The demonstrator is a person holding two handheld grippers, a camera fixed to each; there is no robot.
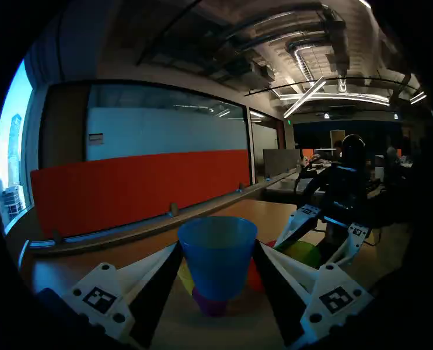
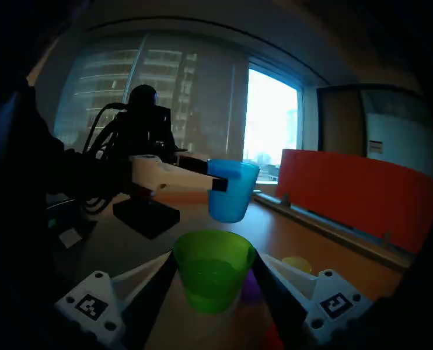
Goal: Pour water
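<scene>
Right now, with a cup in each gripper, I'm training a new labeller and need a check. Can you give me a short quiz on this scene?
1. True or false: the left gripper has the blue cup between its two fingers.
2. Which does the right gripper hold? A) a red cup B) the green cup C) a purple cup
3. Fill in: the panel standing along the far edge of the table is coloured ___.

Key: 1 true; 2 B; 3 orange-red.
</scene>
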